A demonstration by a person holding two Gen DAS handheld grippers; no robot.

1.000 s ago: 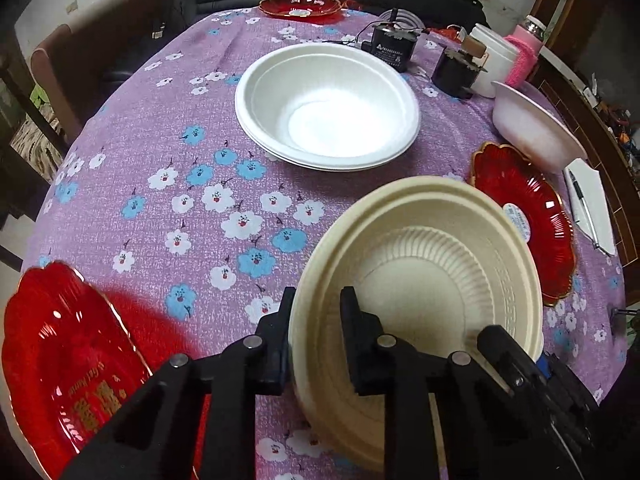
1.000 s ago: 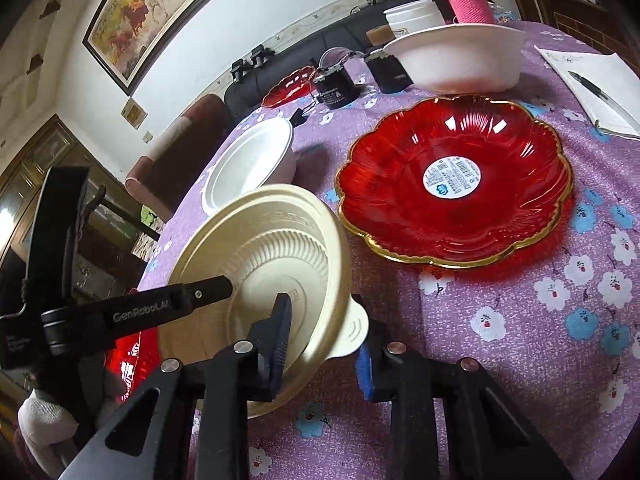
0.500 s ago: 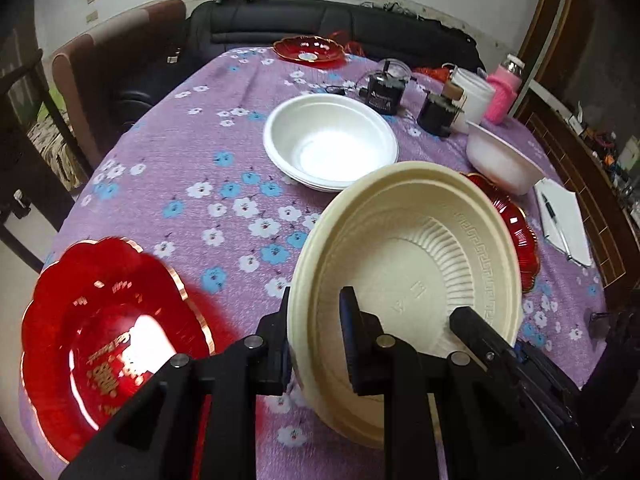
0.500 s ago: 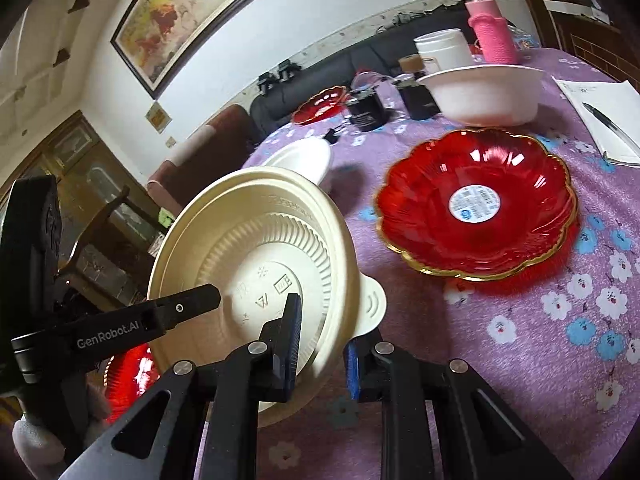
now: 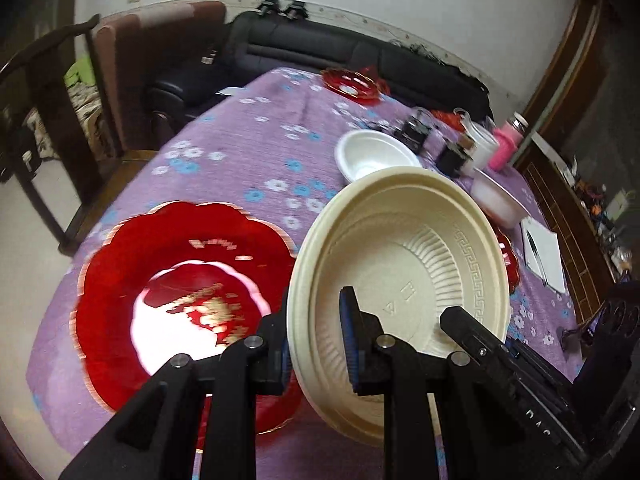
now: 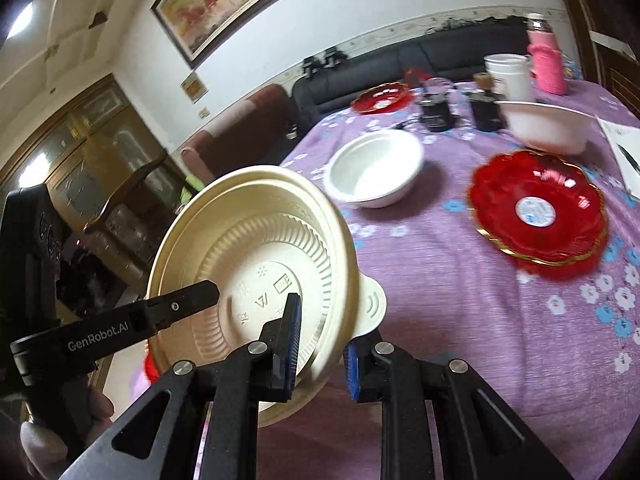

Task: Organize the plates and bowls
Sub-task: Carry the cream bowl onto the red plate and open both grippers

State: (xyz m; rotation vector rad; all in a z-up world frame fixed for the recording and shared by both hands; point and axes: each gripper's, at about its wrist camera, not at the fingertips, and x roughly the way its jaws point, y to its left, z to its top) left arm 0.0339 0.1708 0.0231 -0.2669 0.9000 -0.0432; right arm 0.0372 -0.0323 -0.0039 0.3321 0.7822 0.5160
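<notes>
Cream bowl [image 5: 400, 280] held in the air above the purple tablecloth [image 5: 248, 148], tilted on edge, gripped on opposite rims. Left gripper [image 5: 316, 344] clamped on near rim; right gripper [image 6: 320, 344] clamped by the tab side. White bowl [image 6: 374, 168] ahead on the table, beyond the held bowl, likely stacking target. Red plate [image 5: 180, 292] directly below left. Right hand judged nearer the white bowl.
</notes>
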